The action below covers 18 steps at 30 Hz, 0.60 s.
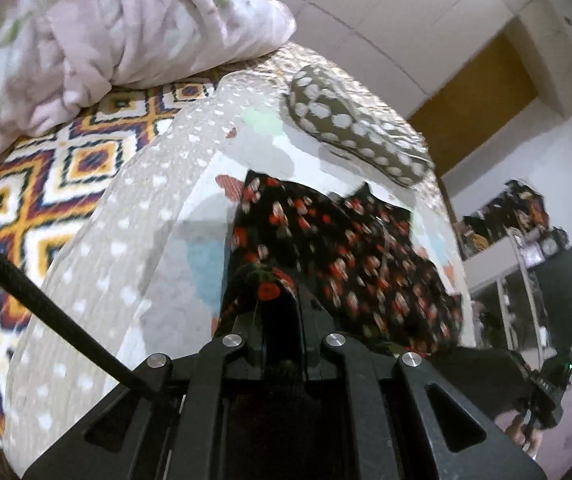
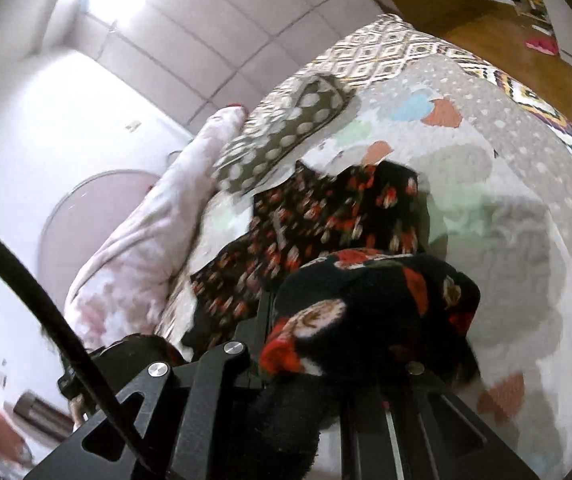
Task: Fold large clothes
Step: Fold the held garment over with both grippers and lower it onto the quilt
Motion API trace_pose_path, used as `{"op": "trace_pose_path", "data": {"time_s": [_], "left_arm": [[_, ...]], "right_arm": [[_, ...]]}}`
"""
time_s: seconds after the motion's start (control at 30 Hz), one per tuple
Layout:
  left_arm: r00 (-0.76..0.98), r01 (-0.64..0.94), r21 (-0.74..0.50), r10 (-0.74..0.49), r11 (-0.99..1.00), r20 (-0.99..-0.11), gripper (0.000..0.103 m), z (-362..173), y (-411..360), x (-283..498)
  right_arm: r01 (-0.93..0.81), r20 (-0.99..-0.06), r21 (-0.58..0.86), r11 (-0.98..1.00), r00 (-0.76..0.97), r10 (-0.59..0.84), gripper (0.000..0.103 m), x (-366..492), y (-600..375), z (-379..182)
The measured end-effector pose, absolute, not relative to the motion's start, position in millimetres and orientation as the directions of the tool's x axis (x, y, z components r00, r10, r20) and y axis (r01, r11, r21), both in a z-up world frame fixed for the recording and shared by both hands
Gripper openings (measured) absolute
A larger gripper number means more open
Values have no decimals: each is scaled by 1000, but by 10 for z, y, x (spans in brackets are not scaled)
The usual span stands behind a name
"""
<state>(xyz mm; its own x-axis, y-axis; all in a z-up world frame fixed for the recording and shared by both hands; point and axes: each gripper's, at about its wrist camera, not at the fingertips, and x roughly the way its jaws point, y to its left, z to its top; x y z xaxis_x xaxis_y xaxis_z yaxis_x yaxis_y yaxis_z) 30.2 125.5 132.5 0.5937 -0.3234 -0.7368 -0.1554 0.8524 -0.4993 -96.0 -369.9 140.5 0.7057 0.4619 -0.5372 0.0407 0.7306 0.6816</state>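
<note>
The left claw point(image 1: 276, 296) is closed on a bunched edge of the floral garment point(image 1: 337, 248), the cloth pinched in a small knot between its fingers. The right claw point(image 2: 349, 320) is mostly buried under a thick wad of the same garment point(image 2: 365, 300); it appears to be clamped on it, but the fingertips are hidden, so how much fabric sits between them cannot be told.

From both claws the garment runs out over the bed: the far part lies spread on the pale dotted quilt point(image 1: 126, 240), its top edge close under the polka-dot pillow point(image 1: 349, 128). A pink blanket point(image 1: 106, 32) is heaped beyond, on the patterned sheet point(image 1: 46, 184).

Risks, as I judge them:
- The left grip holds only a small pinch, so a sharp pull could slip the cloth out and drop that corner.
- The right wad likely takes in several layers. Folding from it would give a crooked, lumpy fold.
- The two grips look uneven, so the garment may twist as it is carried across.
- The far edge is near the pillow, and dragging it could snag the pillow or ruck the quilt.
- Both views are motion-blurred, so edge alignment is hard to judge.
</note>
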Motion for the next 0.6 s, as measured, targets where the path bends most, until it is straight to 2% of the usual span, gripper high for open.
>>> {"op": "trace_pose_path", "data": {"time_s": [0.13,0.3,0.37,0.4,0.47,0.6], "left_arm": [[561,-203,-457,-279,866,-779,10,1146,1229,718],[506,-233,-476,-312,848,-804,11,850,1242,1111],[496,-240,-529,-366,814,-788,12,770,1302,1223],[494,-242,-572,-407,784,-768,13,731,1342,1281],[504,-244,-643,-472,726,-723,17,684,1407,1356],[547,-257,-763,-562,593,-621,28,620,1485,1503]], "right_arm": [[136,-588,679,721,689,423,13,-437,-3787,1207],[224,-631,697,681,643,435,20,93,-3912,902],[238,-620,728,642,629,469,34,254,-3972,789],[239,-601,753,613,630,492,37,336,-4017,740],[226,-536,813,537,652,537,53,474,-4119,664],[243,-437,887,393,720,540,64,626,-4324,536]]}}
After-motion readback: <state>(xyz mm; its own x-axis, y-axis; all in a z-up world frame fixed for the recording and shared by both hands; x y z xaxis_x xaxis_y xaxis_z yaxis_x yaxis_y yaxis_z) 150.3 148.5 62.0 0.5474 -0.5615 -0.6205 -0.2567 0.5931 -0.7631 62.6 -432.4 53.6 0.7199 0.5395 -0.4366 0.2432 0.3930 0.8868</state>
